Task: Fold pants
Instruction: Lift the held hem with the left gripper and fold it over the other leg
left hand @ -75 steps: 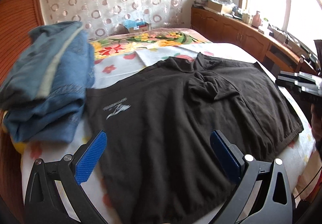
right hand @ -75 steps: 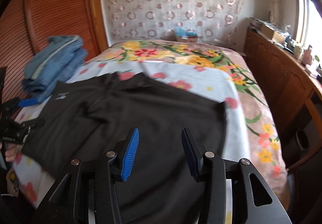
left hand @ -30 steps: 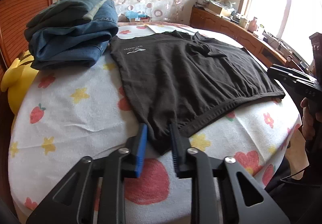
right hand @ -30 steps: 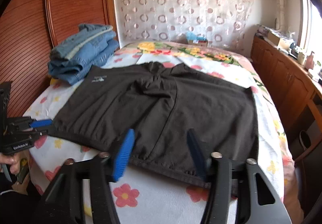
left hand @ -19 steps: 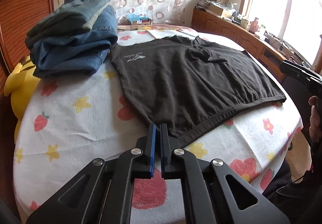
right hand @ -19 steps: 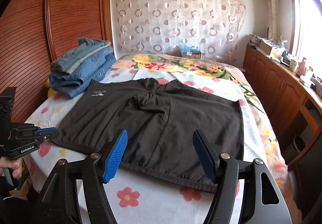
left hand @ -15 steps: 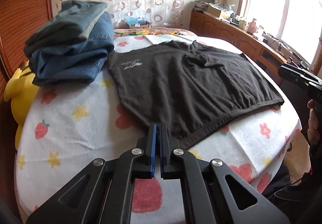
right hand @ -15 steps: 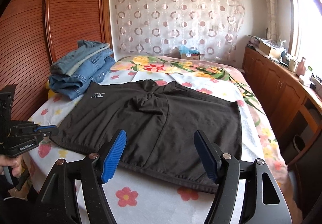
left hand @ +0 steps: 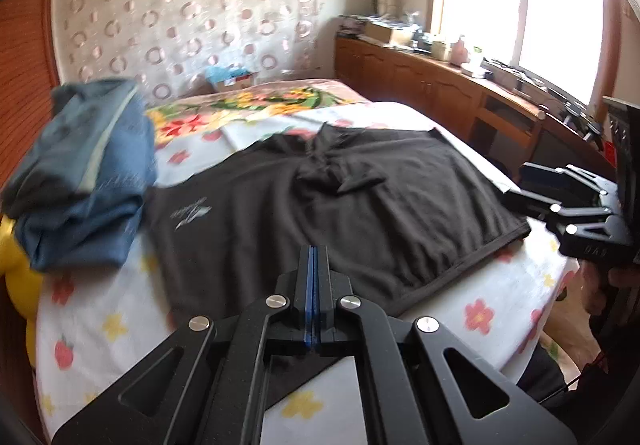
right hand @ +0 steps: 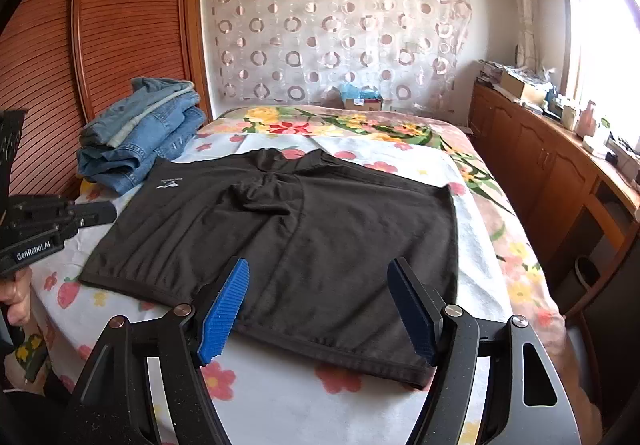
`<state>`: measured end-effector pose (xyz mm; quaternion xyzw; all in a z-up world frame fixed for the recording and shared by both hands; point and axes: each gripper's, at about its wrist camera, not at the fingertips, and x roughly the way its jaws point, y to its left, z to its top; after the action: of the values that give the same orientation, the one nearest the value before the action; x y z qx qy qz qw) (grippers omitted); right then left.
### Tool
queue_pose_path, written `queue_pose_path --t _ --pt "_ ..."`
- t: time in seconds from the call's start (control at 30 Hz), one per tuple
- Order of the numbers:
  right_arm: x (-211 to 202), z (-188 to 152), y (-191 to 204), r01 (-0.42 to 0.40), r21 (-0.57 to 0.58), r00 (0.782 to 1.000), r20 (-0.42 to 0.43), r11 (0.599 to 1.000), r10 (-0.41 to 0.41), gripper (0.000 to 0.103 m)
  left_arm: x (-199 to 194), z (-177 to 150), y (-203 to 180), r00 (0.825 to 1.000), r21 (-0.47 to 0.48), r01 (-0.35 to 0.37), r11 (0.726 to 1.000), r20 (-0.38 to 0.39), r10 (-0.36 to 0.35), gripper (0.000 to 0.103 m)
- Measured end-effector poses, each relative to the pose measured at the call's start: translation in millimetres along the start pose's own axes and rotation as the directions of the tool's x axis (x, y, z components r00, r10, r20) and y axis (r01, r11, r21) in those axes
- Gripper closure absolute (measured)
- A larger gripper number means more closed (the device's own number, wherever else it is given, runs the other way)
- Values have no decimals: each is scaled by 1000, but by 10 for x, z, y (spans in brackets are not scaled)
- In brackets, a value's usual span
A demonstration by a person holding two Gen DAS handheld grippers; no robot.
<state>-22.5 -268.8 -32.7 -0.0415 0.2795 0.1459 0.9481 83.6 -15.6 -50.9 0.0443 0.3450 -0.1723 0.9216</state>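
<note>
Black pants (right hand: 288,241) lay spread flat on the flower-print bed (right hand: 280,397), filling the centre of both views.

The left gripper (left hand: 312,257), at lower centre of its view, had its fingers pressed together over the near hem; whether cloth lay between them could not be told. The right gripper (right hand: 322,309) hung above the hem at lower centre with fingers spread. Folded jeans (right hand: 140,133) sat on the bed at left, just beside the pants.

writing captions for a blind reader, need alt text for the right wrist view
Black pants lie spread flat on a flowery bed sheet, with the open right claw above their near hem. A pile of folded jeans sits at the far left, and the left claw reaches in from the left edge.
</note>
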Motion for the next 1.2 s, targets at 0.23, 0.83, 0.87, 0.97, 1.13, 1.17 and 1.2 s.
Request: queue_pose_path --t 0.23,0.83,0.87,0.97,1.13,1.17,1.2 --pt "28 -17 -65 4 30 1000 -5 1000 -4 29 -52 112 76 999 -33 -42 999 -19 41 93" --pt "105 -61 -27 -45 25 999 -14 999 45 29 89 -742 599 969 -149 -188 971 -190 159 62" --pt "108 -63 -31 -46 25 999 -15 999 46 29 90 -738 603 971 -148 -180 972 -185 151 73" --pt "115 -74 -28 -48 27 999 -19 998 49 29 90 -729 564 977 -140 -156 978 -166 132 98" --pt "121 -90 -89 -46 38 999 -23 998 47 29 74 -601 462 982 -109 -140 984 -139 124 99" --pt "124 -93 -104 -46 42 999 -24 998 47 29 51 -534 416 985 -95 -134 986 -123 121 99" --pt "123 -102 -131 -45 47 999 -25 998 46 29 45 -476 385 987 -85 -128 988 -113 118 99"
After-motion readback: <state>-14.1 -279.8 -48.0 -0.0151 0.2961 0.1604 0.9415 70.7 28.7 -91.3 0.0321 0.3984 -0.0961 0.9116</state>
